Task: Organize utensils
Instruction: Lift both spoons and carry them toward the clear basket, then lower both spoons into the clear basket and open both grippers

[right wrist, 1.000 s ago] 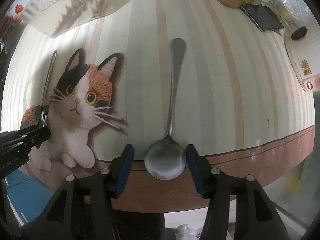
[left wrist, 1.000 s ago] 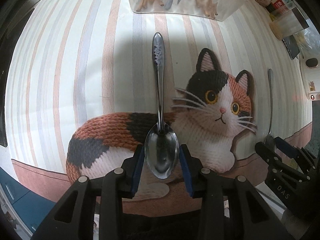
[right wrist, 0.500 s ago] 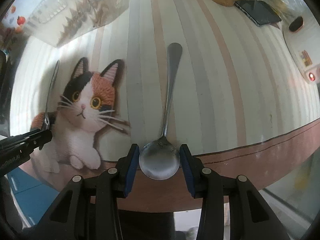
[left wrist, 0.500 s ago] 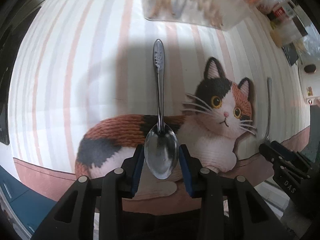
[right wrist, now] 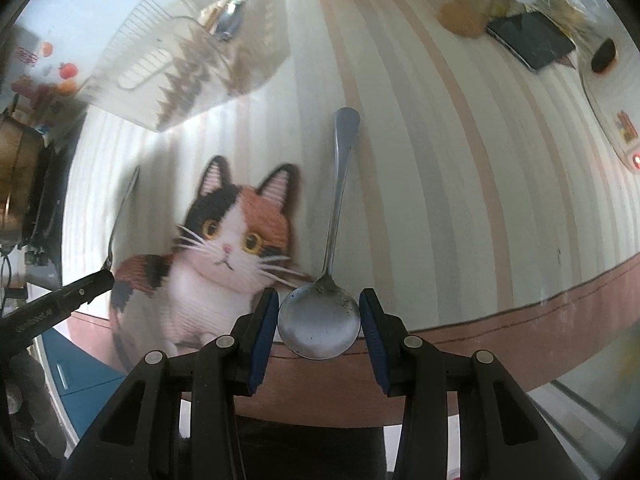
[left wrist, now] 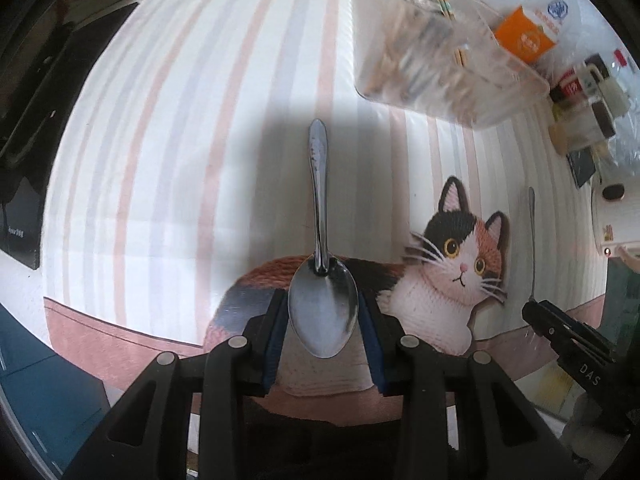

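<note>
My left gripper is shut on the bowl of a steel spoon with an embossed handle that points away from me, held above the striped cat tablecloth. My right gripper is shut on the bowl of a round steel spoon, handle pointing away. A clear plastic utensil organizer with several utensils lies at the far right in the left view and at the upper left in the right view. Each view shows the other gripper: the right one, the left one.
An orange box, jars and packets crowd the far right. A black tablet and a white device with a red light lie at the right. A black appliance stands at the left. The table's brown edge is near me.
Both grippers have lifted their spoons and swung left. The right gripper closed onto its spoon's bowl. The organizer now sits further right in the left view.
</note>
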A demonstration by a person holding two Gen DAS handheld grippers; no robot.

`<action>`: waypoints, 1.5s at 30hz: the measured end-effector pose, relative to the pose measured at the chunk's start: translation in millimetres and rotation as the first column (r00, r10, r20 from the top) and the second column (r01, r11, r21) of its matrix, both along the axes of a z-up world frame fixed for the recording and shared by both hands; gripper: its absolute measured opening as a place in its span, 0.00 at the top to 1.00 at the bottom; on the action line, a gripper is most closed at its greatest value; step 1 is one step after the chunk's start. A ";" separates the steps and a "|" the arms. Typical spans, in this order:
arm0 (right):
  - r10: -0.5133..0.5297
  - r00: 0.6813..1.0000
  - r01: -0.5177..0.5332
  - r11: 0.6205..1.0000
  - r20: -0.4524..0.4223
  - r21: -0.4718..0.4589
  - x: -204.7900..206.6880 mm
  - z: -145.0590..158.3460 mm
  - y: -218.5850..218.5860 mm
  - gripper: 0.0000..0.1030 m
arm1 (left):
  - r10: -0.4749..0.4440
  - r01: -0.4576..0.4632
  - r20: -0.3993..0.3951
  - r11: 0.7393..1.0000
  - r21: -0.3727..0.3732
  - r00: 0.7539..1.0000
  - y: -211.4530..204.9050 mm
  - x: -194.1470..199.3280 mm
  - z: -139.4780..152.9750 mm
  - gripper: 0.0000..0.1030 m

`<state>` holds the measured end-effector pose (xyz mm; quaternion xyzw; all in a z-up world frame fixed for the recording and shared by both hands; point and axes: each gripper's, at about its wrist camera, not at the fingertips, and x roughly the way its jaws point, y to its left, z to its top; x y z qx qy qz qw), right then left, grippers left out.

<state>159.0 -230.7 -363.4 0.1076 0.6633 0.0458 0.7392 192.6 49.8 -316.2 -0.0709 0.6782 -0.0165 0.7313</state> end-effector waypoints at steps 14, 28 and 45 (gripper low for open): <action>-0.006 0.994 -0.004 0.996 0.110 0.086 18.5 52.0 28.9 0.58 | 0.078 -0.079 0.172 0.997 0.000 0.982 36.7 19.1 86.1 0.69; -0.054 0.964 0.009 0.985 0.259 0.173 112.6 130.5 25.6 0.58 | 0.075 -0.014 0.318 0.982 -0.190 0.945 -10.8 110.6 169.0 0.69; 0.038 0.989 -0.074 0.965 0.145 0.253 228.9 66.3 65.5 0.58 | 0.112 -0.078 0.137 0.970 -0.230 0.984 -39.0 201.3 104.3 0.69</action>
